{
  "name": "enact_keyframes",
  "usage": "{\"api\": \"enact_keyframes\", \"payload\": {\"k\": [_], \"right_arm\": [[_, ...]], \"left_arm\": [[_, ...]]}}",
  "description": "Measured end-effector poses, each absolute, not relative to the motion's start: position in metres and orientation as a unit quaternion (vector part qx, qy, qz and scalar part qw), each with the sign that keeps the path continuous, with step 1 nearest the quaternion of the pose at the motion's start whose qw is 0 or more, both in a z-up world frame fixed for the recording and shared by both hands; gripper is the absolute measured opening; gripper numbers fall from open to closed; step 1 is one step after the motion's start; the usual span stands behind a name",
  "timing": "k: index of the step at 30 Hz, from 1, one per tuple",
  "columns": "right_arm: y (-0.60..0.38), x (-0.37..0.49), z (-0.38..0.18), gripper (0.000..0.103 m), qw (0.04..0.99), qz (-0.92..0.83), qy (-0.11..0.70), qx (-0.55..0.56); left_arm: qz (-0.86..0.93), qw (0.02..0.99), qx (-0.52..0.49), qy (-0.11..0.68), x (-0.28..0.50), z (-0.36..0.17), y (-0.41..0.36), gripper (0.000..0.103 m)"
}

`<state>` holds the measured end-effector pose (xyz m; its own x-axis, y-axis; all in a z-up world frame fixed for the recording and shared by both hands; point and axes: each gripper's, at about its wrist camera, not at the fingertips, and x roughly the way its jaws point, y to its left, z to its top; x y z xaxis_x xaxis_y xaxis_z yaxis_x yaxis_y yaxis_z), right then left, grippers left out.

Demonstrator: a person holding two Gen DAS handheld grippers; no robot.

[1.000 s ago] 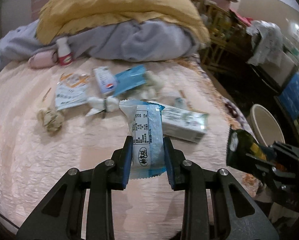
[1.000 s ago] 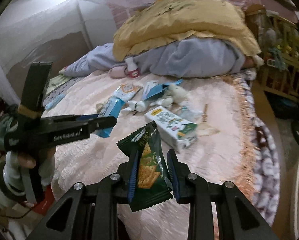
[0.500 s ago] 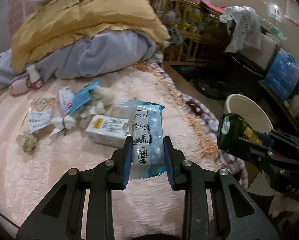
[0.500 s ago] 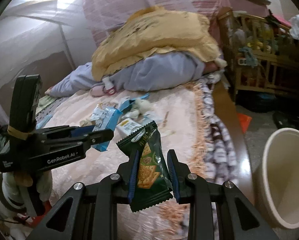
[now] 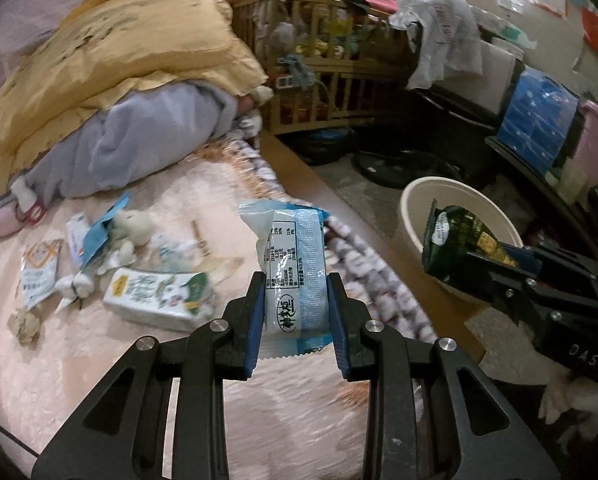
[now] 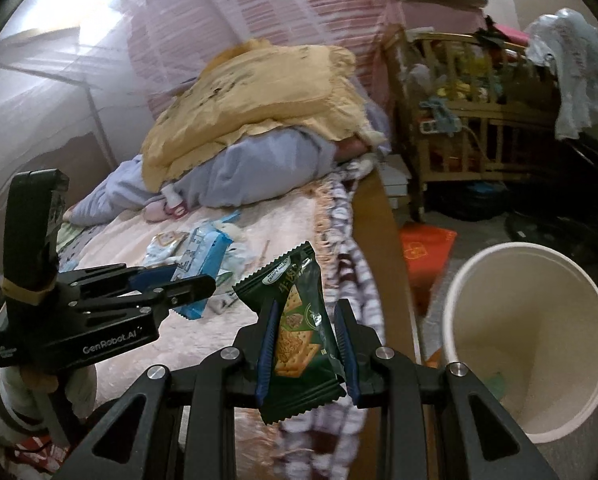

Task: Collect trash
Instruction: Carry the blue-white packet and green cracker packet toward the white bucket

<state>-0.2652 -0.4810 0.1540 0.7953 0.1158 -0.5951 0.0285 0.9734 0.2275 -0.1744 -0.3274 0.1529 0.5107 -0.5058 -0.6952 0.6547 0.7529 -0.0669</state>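
My left gripper [image 5: 295,320] is shut on a blue and white snack packet [image 5: 293,276], held upright over the bed's right side. My right gripper [image 6: 305,344] is shut on a dark green cracker packet [image 6: 299,328], held beside the bed edge. The cream waste bin [image 6: 579,276] stands on the floor to the right; it also shows in the left wrist view [image 5: 415,200], with the green packet [image 5: 459,244] held over its near rim. More litter lies on the bed: a white and green carton [image 5: 155,300], a blue wrapper [image 5: 103,228], a white pouch [image 5: 39,272].
A yellow quilt [image 5: 111,64] on grey bedding [image 5: 139,148] fills the bed's far end. A wooden crib [image 5: 331,84] stands beyond the bed. The wooden bed rail [image 6: 375,240] and an orange bag [image 6: 427,248] lie between bed and bin. Cluttered shelves sit at the right.
Both grippers have swung right, away from the litter on the bed and toward the bin, each still holding its packet. The bin now looms larger in both views.
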Motion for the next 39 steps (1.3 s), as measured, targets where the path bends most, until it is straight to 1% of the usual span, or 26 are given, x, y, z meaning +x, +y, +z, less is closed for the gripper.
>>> {"api": "enact_keyframes", "payload": {"k": [18, 39], "right_arm": [[-0.541, -0.288, 0.145, 0.028, 0.937, -0.044, 0.322, 0.131], [-0.6, -0.299, 0.121, 0.028, 0.923, -0.114, 0.339, 0.144]], "left_arm": [[-0.374, 0.842, 0.137, 0.364, -0.185, 0.146, -0.395, 0.027], [-0.418, 0.806, 0.137, 0.395, -0.178, 0.13, -0.463, 0.027]]}}
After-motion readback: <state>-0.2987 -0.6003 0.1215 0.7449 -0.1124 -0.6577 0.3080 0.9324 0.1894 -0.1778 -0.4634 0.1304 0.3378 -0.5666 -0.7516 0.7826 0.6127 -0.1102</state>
